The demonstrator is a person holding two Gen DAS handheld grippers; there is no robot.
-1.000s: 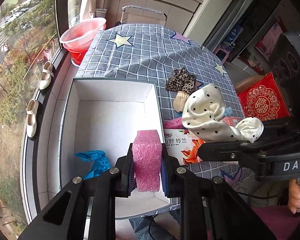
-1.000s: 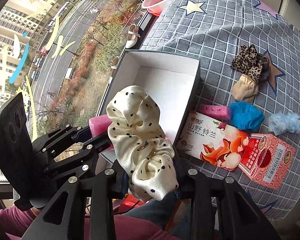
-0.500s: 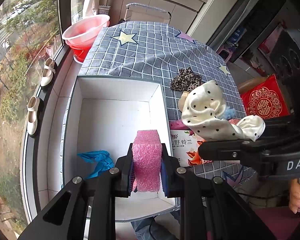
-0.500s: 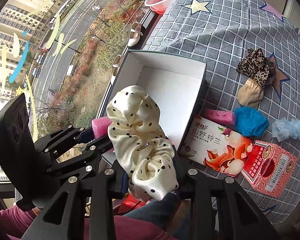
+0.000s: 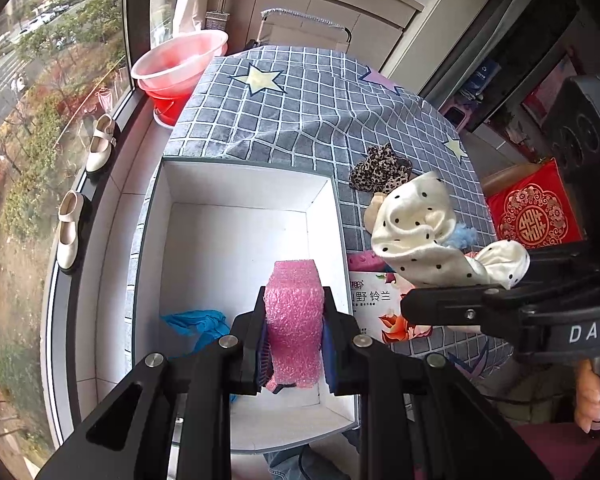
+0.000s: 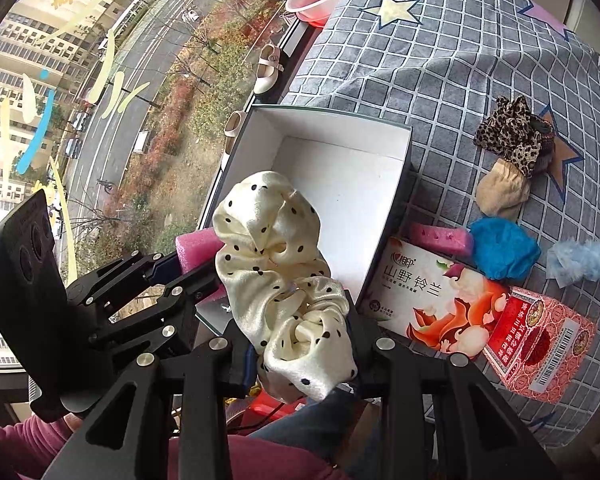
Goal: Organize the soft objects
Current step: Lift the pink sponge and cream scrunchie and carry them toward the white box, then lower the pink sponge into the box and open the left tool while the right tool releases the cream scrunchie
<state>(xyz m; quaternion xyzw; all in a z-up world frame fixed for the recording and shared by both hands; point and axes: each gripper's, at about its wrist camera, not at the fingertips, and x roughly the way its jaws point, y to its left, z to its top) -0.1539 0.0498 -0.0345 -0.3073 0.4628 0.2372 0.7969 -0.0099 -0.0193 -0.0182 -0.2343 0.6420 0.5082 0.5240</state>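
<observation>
My left gripper (image 5: 295,334) is shut on a pink foam block (image 5: 296,316) and hangs over the near end of the open white box (image 5: 240,184). A blue cloth (image 5: 198,322) lies inside the box at the near left. My right gripper (image 6: 300,350) is shut on a cream polka-dot scrunchie (image 6: 278,264), held just outside the box's (image 6: 388,216) near right corner. The left gripper's fingers (image 6: 172,280) show at that view's left, the foam block (image 6: 196,250) between them. From the left wrist view the scrunchie (image 5: 416,236) hangs at the right.
On the grey checked cloth (image 6: 440,60) right of the box lie a leopard scrunchie (image 6: 510,134), a beige pouch (image 6: 502,192), a pink sponge (image 6: 440,236), a blue ball (image 6: 504,252), a pale blue fluff (image 6: 580,262) and two printed cartons (image 6: 440,300). A red basin (image 5: 178,66) stands by the window.
Both grippers have risen slightly, so the box and table look a little smaller. Both grips are unchanged.
</observation>
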